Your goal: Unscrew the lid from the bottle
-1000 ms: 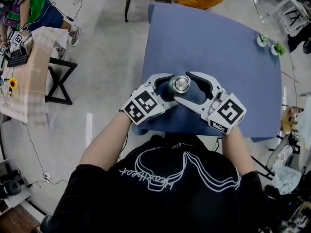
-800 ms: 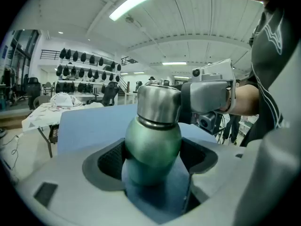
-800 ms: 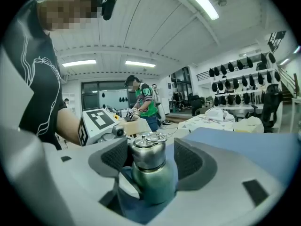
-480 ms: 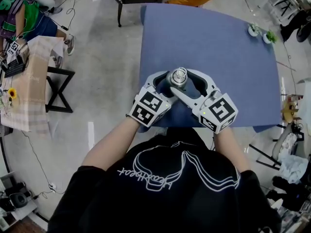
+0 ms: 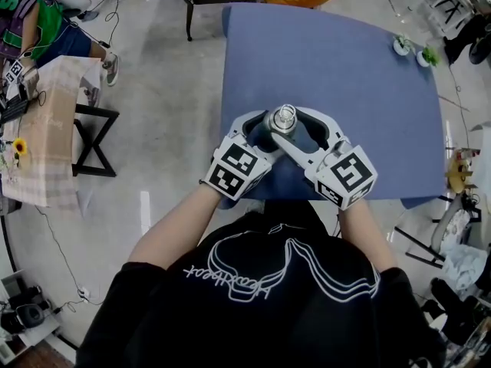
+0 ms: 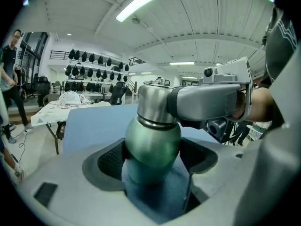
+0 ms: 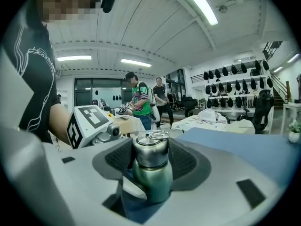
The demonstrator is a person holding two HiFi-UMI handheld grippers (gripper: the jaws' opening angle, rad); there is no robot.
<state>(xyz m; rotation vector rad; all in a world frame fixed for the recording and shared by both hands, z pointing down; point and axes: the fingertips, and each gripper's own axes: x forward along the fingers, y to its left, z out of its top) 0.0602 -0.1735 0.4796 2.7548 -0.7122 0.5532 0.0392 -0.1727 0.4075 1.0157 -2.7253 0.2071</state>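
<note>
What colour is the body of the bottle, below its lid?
Green, with a dull metallic sheen. The bottle shows it best in the left gripper view.

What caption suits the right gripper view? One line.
Right claw closing around the silver lid of the green bottle.

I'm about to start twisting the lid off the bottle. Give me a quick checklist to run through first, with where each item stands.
1. Bottle held: ok. The left gripper has its jaws clamped on the body of the green bottle.
2. Lid between the right jaws: ok. The steel lid sits centred in the right gripper.
3. Right grip firm: not ok. Its jaws are closing, and the pads do not clearly press on the lid yet.
4. Bottle upright: ok.
5. Bottle base resting on the blue table: cannot tell, as the grippers hide it.
</note>
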